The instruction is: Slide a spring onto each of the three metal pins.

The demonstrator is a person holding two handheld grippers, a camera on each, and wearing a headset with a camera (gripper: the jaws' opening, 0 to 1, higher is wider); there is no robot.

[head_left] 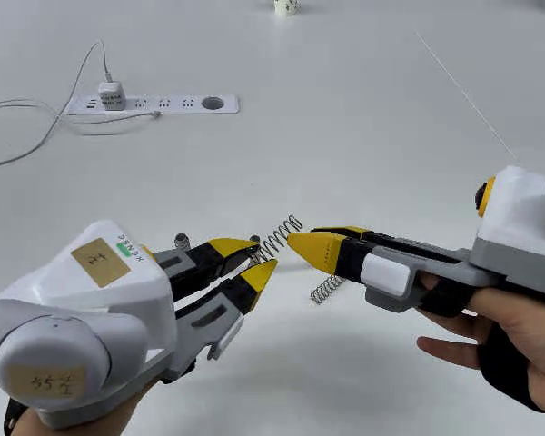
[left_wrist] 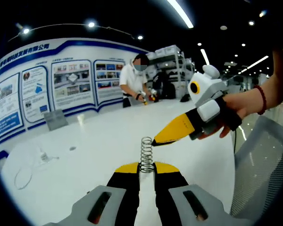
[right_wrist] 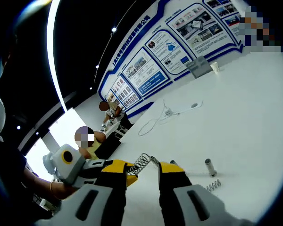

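My left gripper (head_left: 254, 261) is shut on the lower end of a wire spring (head_left: 280, 238), which sticks out past its yellow tips. In the left gripper view this spring (left_wrist: 146, 151) rises from between the shut jaws (left_wrist: 146, 167). My right gripper (head_left: 293, 242) comes in from the right, its tip (left_wrist: 154, 141) just beside the spring's free end. In the right gripper view its jaws (right_wrist: 145, 170) stand slightly apart, with nothing between them and the held spring (right_wrist: 142, 163) just ahead. A second spring (head_left: 327, 289) lies on the table. One metal pin (head_left: 182, 241) stands behind the left gripper.
A white power strip (head_left: 154, 104) with a plugged-in charger and cable lies at the back left of the white table (head_left: 363, 118). A small object (head_left: 286, 6) sits at the far edge. People stand at another table (left_wrist: 132, 106) in the background.
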